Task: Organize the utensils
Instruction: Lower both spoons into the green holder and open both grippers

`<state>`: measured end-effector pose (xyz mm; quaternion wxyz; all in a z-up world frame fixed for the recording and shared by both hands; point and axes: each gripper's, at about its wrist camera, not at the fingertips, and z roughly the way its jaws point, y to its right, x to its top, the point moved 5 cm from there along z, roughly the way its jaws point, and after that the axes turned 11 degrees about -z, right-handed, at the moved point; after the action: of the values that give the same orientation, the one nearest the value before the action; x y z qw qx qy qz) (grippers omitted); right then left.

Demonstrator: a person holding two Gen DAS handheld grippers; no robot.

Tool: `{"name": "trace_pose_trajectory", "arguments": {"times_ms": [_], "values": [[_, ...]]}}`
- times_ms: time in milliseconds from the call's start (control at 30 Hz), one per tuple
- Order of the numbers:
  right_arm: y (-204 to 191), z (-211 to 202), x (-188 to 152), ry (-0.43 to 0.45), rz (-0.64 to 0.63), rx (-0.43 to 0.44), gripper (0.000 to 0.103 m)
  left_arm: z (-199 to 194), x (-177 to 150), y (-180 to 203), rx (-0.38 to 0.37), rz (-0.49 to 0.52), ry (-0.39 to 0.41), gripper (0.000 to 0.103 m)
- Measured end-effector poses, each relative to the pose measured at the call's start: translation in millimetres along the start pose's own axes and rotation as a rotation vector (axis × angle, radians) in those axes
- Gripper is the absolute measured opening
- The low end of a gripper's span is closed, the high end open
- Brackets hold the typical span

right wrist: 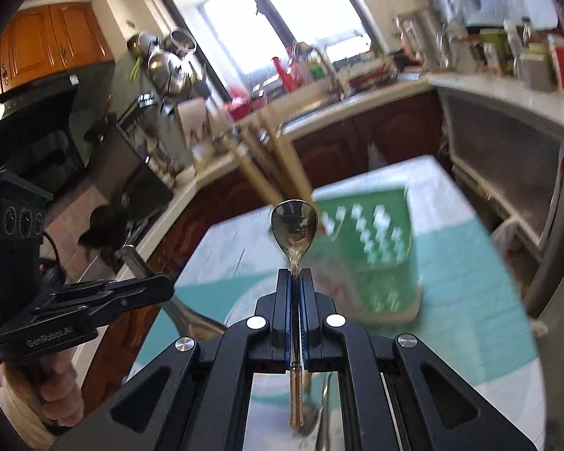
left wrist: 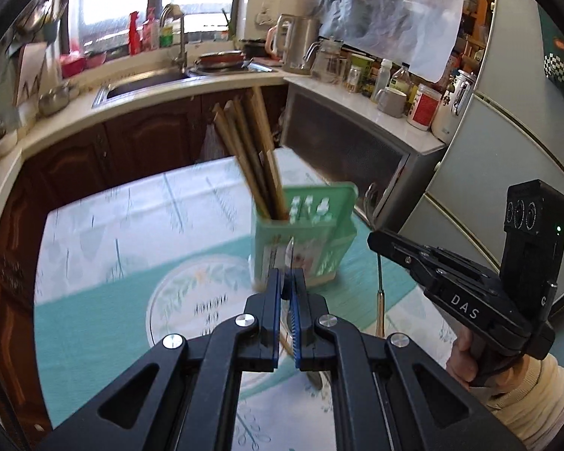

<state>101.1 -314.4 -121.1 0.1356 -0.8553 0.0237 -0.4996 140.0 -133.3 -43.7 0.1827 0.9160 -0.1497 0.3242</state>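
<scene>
A green slotted utensil holder (left wrist: pixel 308 240) (right wrist: pixel 376 255) stands on the table with several wooden chopsticks (left wrist: pixel 252 158) (right wrist: pixel 278 169) leaning out of it to the left. My left gripper (left wrist: pixel 286 274) (right wrist: pixel 167 287) is shut on a large steel spoon (right wrist: pixel 186 319), which the left wrist view shows edge-on between the pads. My right gripper (right wrist: pixel 295 272) (left wrist: pixel 374 241) is shut on a small spoon (right wrist: pixel 292 225) with a gold handle (left wrist: pixel 379 306), its bowl pointing away from the hand. Both grippers hover above the table, short of the holder.
The table carries a teal and white patterned cloth (left wrist: pixel 94 248). Behind it runs a counter with a sink (left wrist: pixel 143 82), a kettle (left wrist: pixel 300 43) and several jars and bottles. A grey fridge (left wrist: pixel 481 150) stands to the right. A person's hands grip both handles.
</scene>
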Motion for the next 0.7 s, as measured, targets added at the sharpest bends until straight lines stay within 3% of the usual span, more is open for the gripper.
{"name": "trace_pose_trajectory", "arguments": {"times_ms": [267, 400, 500, 700], "values": [[47, -19, 72, 0.244, -0.052, -0.113, 0.003, 22, 76, 45, 0.068, 0.122, 0.075, 0.003], [77, 2, 87, 0.275, -0.048, -0.159, 0.004, 48, 94, 58, 0.067, 0.142, 0.08, 0.003], [89, 30, 86, 0.266, -0.068, -0.14, 0.004, 70, 94, 61, 0.087, 0.156, 0.054, 0.003], [71, 82, 62, 0.265, -0.163, -0.138, 0.004, 88, 86, 61, 0.071, 0.143, 0.023, 0.003]]}}
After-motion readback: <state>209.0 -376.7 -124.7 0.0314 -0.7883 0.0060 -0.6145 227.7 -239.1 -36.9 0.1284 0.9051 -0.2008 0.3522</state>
